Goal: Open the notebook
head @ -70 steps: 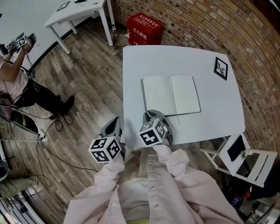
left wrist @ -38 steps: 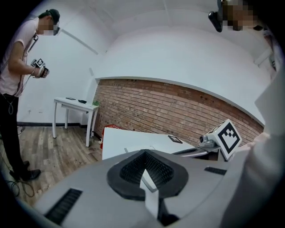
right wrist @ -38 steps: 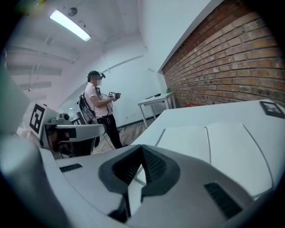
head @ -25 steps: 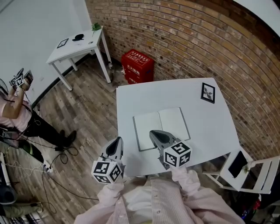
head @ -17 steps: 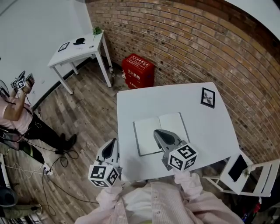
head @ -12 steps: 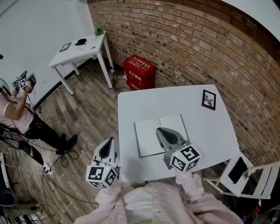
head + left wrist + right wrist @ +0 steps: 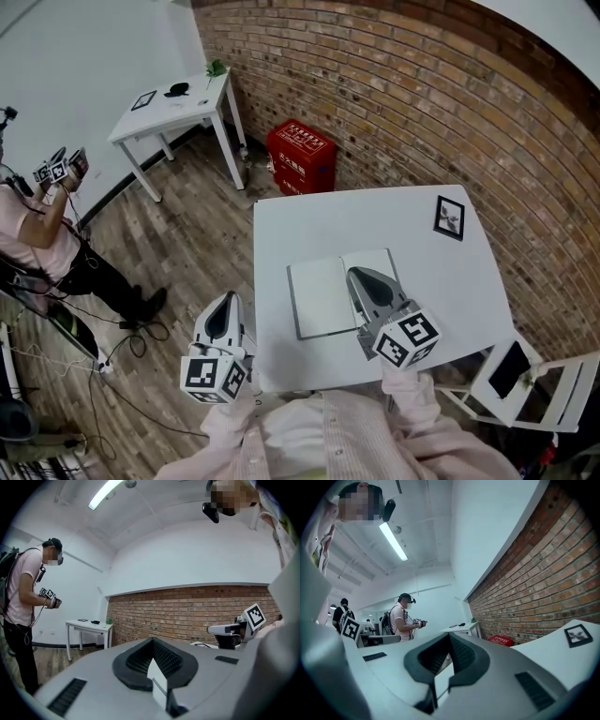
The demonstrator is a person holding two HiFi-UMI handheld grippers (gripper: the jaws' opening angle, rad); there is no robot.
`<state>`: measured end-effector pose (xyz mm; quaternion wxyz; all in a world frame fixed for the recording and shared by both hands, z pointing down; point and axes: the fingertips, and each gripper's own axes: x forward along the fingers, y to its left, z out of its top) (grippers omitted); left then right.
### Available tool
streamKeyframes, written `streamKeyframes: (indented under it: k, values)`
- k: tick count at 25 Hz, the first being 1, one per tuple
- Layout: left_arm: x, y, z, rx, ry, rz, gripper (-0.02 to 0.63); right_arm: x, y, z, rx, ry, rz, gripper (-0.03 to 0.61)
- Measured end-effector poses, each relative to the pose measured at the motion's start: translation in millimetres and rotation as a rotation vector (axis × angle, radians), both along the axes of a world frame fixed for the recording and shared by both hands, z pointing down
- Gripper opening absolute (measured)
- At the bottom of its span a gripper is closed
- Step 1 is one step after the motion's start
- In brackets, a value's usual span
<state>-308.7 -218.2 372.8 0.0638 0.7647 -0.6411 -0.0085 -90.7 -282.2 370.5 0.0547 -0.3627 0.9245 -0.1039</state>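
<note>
My left gripper (image 7: 223,305) has its jaws drawn together, with only a thin pale slit showing between the dark pads, and it holds nothing. It hangs off the near left corner of the desk (image 7: 375,220), over the wooden floor (image 7: 187,244), and touches nothing. My right gripper (image 7: 361,277) is drawn together the same way, narrow and empty. It sits over the right page of the notebook (image 7: 321,295), and I cannot tell whether it rests on the paper.

The notebook lies open and flat on the near middle of the desk, its blank left page fully in sight and its right page partly covered by my right gripper. A small framed picture (image 7: 450,217) lies at the far right of the desk, well apart from the notebook. Past the far edge of the desk, a red box (image 7: 302,157) stands on the floor against the brick wall (image 7: 422,103). A small white table (image 7: 173,101) stands further left.

Only the head view shows the notebook. The left gripper view looks level across the room to a person (image 7: 23,606) on the left and to my right gripper on the right. The right gripper view shows the framed picture at its right edge.
</note>
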Motion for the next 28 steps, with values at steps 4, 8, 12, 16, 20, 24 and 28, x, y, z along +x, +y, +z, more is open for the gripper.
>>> streamKeyframes:
  k: [4, 8, 12, 16, 20, 24, 28]
  values:
    - [-1, 1, 1, -0.003, -0.002, -0.001, -0.008, 2, 2, 4, -0.011, 0.004, 0.008, 0.003]
    - [1, -1, 4, -0.013, -0.006, -0.003, -0.008, 6, 1, 7, -0.015, 0.01, 0.013, 0.003]
    - [2, -3, 8, -0.022, -0.009, -0.007, -0.008, 8, 0, 12, -0.014, 0.036, 0.008, 0.003]
    - [2, -2, 12, -0.034, -0.007, -0.008, -0.008, 8, 1, 20, -0.024, 0.051, 0.0, 0.003]
    - [5, -6, 14, -0.044, -0.006, -0.007, -0.008, 11, -3, 23, -0.037, 0.053, 0.002, 0.003]
    - [5, -4, 18, -0.054, -0.003, -0.007, -0.008, 14, -2, 25, -0.044, 0.062, 0.01, 0.003]
    - [5, -2, 20, -0.058, -0.005, -0.008, -0.008, 16, -1, 29, -0.047, 0.067, 0.015, 0.003]
